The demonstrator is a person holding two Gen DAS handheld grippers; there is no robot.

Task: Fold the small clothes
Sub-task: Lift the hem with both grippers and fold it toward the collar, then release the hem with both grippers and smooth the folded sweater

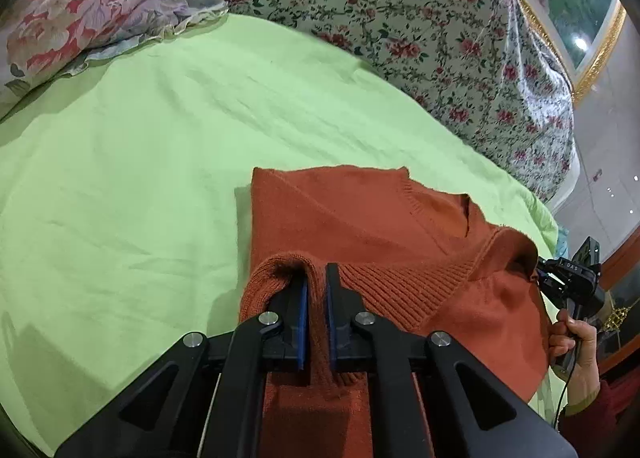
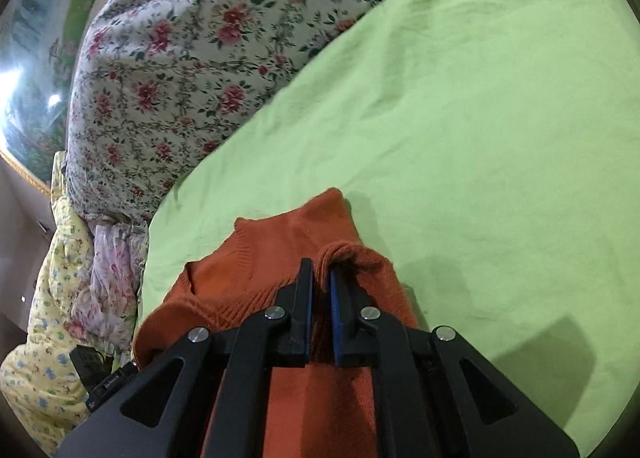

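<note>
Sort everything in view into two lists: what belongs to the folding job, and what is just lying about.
Belongs to the job:
rust-orange knit sweater
left gripper, shut on its ribbed hem
right gripper, shut on the sweater

Just lying about:
light green bedsheet
white rose-print quilt
pink floral pillow
yellow printed blanket

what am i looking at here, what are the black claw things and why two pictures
The black claws are handheld grippers, one in each of a person's hands, with no robot arm involved. Each carries a wide-angle camera looking along its two fingers, so one picture comes from the left gripper and one from the right gripper. In the left view you can see the person's hand holding the other tool. An orange sweater lies on a green sheet, with a floral quilt behind it. Both grippers are shut on the sweater's ribbed edge, lifting it over the rest, apparently to fold it.
</note>
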